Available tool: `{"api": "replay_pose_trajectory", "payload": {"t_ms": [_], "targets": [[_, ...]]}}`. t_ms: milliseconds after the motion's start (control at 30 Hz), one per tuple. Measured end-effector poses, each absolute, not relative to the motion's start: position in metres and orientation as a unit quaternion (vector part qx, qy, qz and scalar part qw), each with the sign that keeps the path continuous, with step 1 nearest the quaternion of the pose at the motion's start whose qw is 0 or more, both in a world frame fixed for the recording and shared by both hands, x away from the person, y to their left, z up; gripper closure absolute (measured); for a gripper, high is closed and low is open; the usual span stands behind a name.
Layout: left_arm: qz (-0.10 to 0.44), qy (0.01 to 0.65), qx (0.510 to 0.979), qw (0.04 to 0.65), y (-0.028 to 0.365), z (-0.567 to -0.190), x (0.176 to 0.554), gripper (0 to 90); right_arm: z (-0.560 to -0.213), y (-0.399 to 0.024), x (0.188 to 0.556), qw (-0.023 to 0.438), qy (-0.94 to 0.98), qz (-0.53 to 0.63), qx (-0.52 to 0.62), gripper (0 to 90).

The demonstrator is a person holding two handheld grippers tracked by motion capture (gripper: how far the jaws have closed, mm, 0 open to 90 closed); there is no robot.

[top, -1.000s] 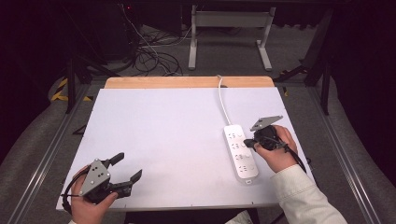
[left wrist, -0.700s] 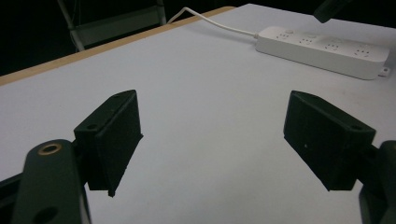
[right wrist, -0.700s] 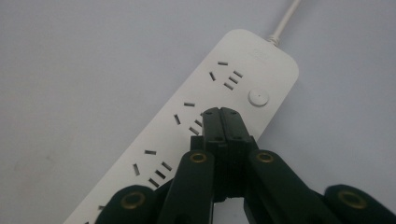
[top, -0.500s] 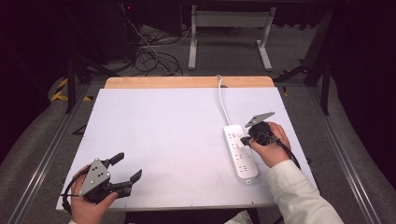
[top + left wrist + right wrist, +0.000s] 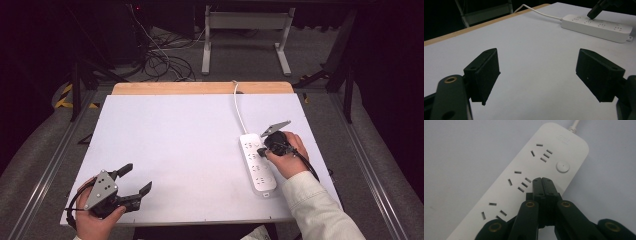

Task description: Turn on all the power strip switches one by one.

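A table (image 5: 190,150) takes up the middle of the high view. On its right half lies a power strip (image 5: 257,167), its length running from near to far, with its cable (image 5: 239,107) leading off the far end and over the far edge of the table. The right gripper (image 5: 261,150) sits on the right side of the power strip, over its far half, just near of the strip's round button (image 5: 562,166). The left gripper (image 5: 135,181) rests at the near left corner of the table, well apart from the power strip. Behind the table, on the floor, stands a metal frame (image 5: 245,35), with loose cables (image 5: 165,62) to its left.
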State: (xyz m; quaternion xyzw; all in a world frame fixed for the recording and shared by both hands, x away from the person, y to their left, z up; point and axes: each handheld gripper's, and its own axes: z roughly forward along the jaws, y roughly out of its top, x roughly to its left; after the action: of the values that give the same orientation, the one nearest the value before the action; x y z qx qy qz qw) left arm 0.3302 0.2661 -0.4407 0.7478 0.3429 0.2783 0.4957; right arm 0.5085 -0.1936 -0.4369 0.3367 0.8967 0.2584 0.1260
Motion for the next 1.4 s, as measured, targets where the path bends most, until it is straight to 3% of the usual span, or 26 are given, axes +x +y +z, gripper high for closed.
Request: {"api": "replay_pose_trajectory", "payload": {"t_ms": [367, 600, 800, 1100, 1400], "targets": [[0.28, 0.342, 0.747, 0.496, 0.2669, -0.4406, 0.33, 19.6, -0.437, -0.1908, 0.509, 0.125, 0.897, 0.248, 0.344, 90.0], [0.279, 0.343, 0.748, 0.495, 0.267, -0.4411, 0.33, 19.6, -0.4369, -0.1917, 0.5072, 0.158, 0.9, 0.217, 0.342, 90.0], [0.281, 0.341, 0.749, 0.494, 0.2674, -0.4411, 0.3315, 19.6, -0.4371, -0.1919, 0.5075, 0.159, 0.905, 0.221, 0.327, 90.0], [0.28, 0.342, 0.749, 0.493, 0.2666, -0.4413, 0.3309, 19.6, -0.4397, -0.1954, 0.5119, 0.117, 0.893, 0.279, 0.333, 90.0], [0.278, 0.344, 0.747, 0.495, 0.2681, -0.4414, 0.3306, 19.6, -0.4392, -0.191, 0.5113, 0.123, 0.896, 0.262, 0.336, 90.0]]}}
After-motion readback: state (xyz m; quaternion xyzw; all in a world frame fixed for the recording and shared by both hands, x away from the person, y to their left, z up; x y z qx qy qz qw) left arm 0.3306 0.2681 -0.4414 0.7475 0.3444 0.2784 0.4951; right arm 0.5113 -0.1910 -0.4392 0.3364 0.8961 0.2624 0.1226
